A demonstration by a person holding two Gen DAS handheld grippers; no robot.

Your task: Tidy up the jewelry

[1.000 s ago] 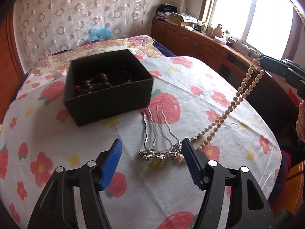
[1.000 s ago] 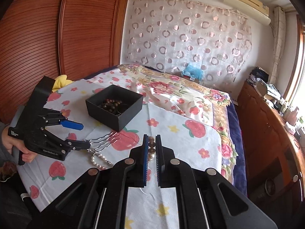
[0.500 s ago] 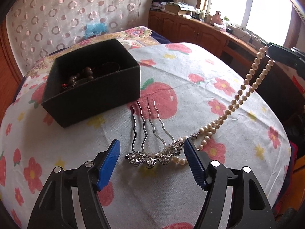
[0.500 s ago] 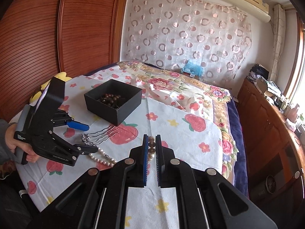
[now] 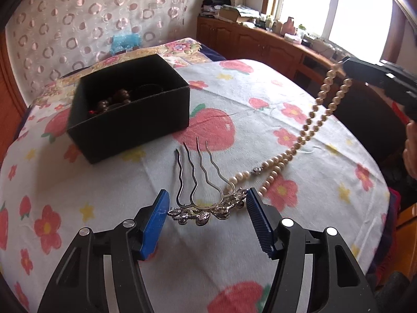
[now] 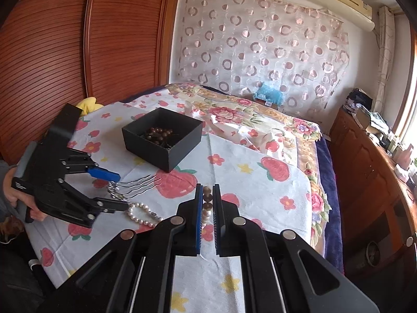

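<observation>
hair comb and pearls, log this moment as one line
left tool: open, straddling hair comb on cloth | right tool: shut on pearl necklace, partly lifted | black box: holds dark beads

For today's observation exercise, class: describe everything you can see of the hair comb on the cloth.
The hair comb looks like silvery metal: four thin wavy prongs joined to an ornate, leaf-like decorated head. It lies flat on the fruit-print cloth, prongs pointing toward the black box, head nearest the left gripper. The gripper's blue fingers are open on either side of the head, the left pad at or very near its end. The pearl necklace lies against the head's right end.
</observation>
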